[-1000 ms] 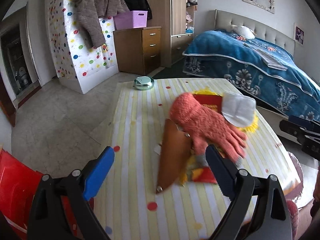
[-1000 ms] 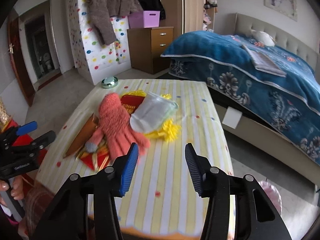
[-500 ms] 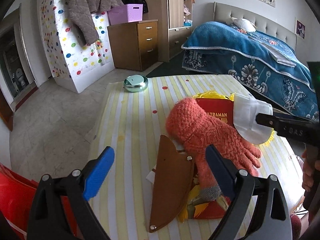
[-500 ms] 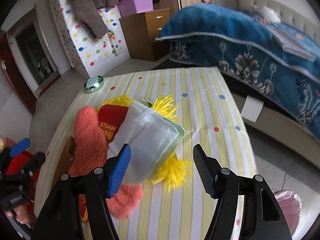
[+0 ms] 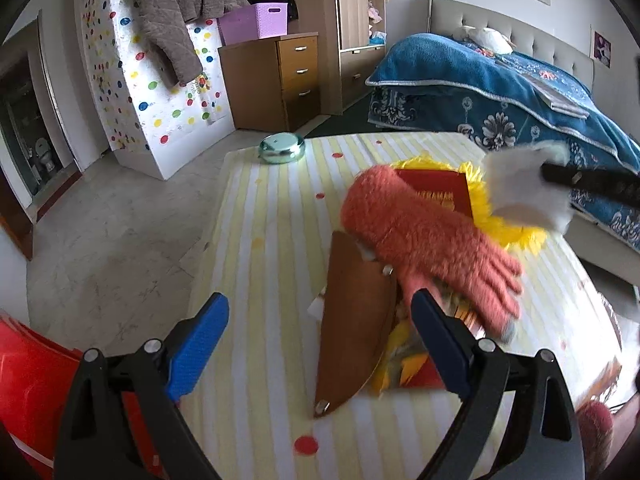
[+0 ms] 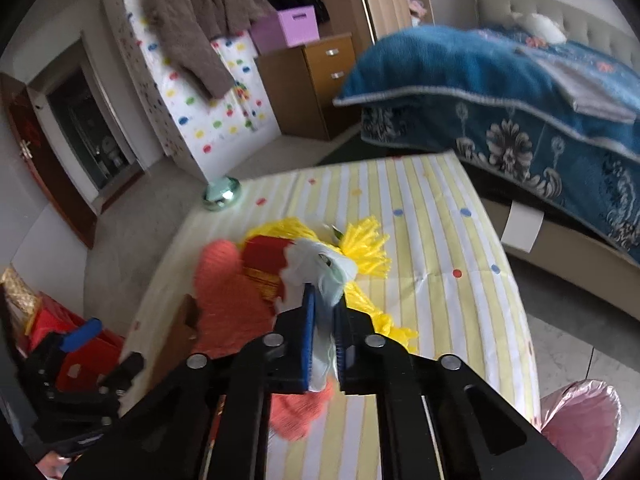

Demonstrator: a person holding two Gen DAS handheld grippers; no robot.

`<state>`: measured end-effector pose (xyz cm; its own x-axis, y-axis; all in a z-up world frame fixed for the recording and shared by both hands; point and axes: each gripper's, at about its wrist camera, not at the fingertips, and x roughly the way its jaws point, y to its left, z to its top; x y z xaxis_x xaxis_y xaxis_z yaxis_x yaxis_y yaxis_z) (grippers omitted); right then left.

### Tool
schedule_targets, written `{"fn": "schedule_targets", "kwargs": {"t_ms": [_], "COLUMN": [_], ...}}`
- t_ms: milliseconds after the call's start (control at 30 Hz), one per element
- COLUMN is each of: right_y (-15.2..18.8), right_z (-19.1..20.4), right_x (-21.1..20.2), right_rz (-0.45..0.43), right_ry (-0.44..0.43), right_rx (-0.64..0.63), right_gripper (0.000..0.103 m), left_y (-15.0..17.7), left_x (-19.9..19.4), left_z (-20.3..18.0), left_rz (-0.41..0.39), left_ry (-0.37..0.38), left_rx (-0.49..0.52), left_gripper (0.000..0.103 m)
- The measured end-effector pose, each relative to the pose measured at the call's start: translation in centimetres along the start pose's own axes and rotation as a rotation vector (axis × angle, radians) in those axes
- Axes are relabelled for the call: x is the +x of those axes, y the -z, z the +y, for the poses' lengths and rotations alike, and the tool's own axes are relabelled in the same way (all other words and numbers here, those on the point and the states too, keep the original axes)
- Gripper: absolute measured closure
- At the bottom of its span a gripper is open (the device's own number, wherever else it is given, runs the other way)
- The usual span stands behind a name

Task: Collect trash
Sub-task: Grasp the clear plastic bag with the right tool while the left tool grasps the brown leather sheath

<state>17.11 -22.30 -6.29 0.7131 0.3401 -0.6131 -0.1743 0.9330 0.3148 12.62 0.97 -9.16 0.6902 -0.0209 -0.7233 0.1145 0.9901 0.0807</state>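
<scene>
My right gripper (image 6: pixel 325 304) is shut on a crumpled white plastic cup (image 6: pixel 320 266), held over the pile on the striped table (image 6: pixel 432 240). The cup also shows at the right of the left wrist view (image 5: pixel 524 192), pinched by the right gripper's fingers (image 5: pixel 592 180). My left gripper (image 5: pixel 320 320) is open and empty above the near table edge. In front of it lie a brown leather sheath (image 5: pixel 356 320), an orange knitted glove (image 5: pixel 424 236), a red packet (image 5: pixel 440 192) and yellow fringe (image 5: pixel 516 232).
A small metal tin (image 5: pixel 282 147) sits at the table's far left corner. A red bin (image 5: pixel 32 392) stands at the lower left. A blue-covered bed (image 5: pixel 520 92) is to the right, a wooden dresser (image 5: pixel 276 76) and dotted panel behind. A pink bag (image 6: pixel 580 420) lies on the floor.
My right gripper has closed on the white cup, crumpling it, and raised it slightly off the pile. My left gripper stayed open and moved a little closer to the pile.
</scene>
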Motion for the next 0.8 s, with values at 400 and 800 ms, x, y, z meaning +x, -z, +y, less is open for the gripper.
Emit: {"fn": "schedule_targets", "kwargs": {"t_ms": [400,800], "right_y": [3.6,5.4], "right_z": [3.7,2.0], "right_x": [-6.4,-7.2], "right_rz": [-0.043,-0.030], "right_ry": [0.084,0.098], "right_rx": [-0.165,-0.130], "right_gripper": [0.096,0.096], "left_y": [2.8,1.4], "left_x": [-0.5,3.3], "left_z": [1.3,-1.4], "left_rz": [0.066,0.176], "left_ry": [-0.002,0.071], "left_rx": [0.005,0.039], "left_gripper": [0.020,0.034]}}
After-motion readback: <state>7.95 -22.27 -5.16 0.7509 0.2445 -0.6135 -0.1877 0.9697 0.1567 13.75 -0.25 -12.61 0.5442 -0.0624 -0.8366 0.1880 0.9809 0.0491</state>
